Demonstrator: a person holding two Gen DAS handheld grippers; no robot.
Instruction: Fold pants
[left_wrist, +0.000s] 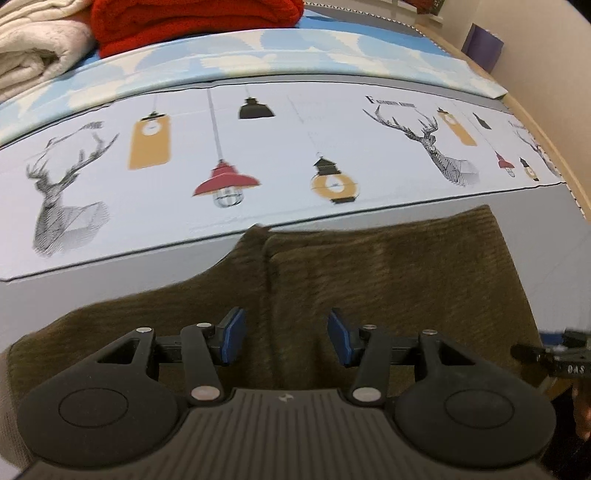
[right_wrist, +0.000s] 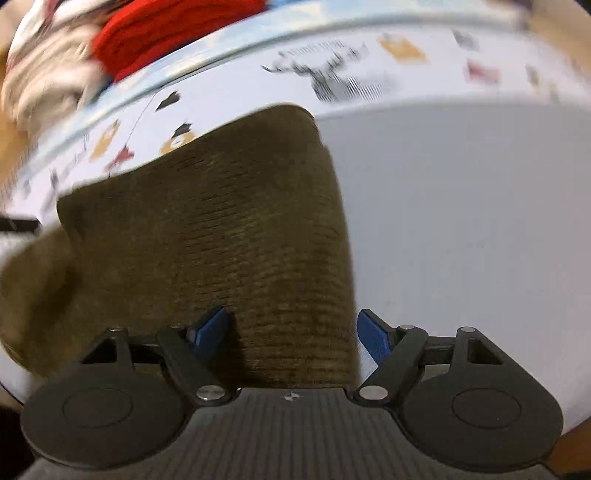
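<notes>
Both grippers, left (left_wrist: 284, 336) and right (right_wrist: 291, 334), hang with jaws spread, grasping nothing, above the brown corduroy pants (left_wrist: 369, 280) folded on the printed mat (left_wrist: 277, 147). Risk: thick layers springing apart; right view blurred.

Pants (left_wrist: 388, 280): olive-brown corduroy, ribbed, matt, under both tongs. Left tongs (left_wrist: 286, 338): matt black plastic, blue rubbery pads (left_wrist: 233, 334), shiny metal rivets. Right tongs (right_wrist: 291, 338): same finish. Mat (left_wrist: 258, 155) beyond tongs: smooth printed sheet, matt. Far beyond, left: red blanket (left_wrist: 192, 22), fuzzy knit; cream blanket (left_wrist: 33, 48), plush.
</notes>
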